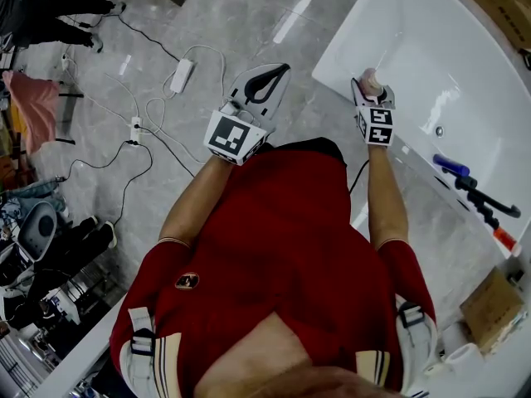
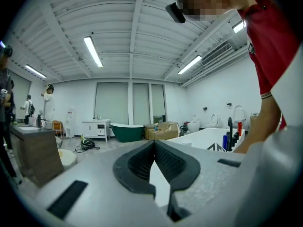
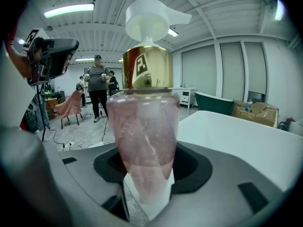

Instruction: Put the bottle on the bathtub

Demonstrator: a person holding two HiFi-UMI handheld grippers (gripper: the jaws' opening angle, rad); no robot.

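Note:
The bottle (image 3: 147, 141) is clear pink with a gold collar and a white pump head. It stands upright between the jaws of my right gripper (image 3: 147, 176), which is shut on its lower body. In the head view the right gripper (image 1: 372, 98) holds the bottle (image 1: 367, 79) just over the near rim of the white bathtub (image 1: 336, 56). The tub's broad white edge (image 3: 236, 131) lies to the right behind the bottle. My left gripper (image 1: 267, 80) is held over the floor to the left of the tub, shut with nothing in it; its jaws (image 2: 154, 145) meet at the tips.
A black faucet (image 1: 485, 199), a blue bottle (image 1: 449, 165) and a red item (image 1: 504, 239) sit on the tub's right rim. A power strip (image 1: 181, 75) and cables lie on the floor. A cardboard box (image 1: 491, 307) is at right. People stand far off.

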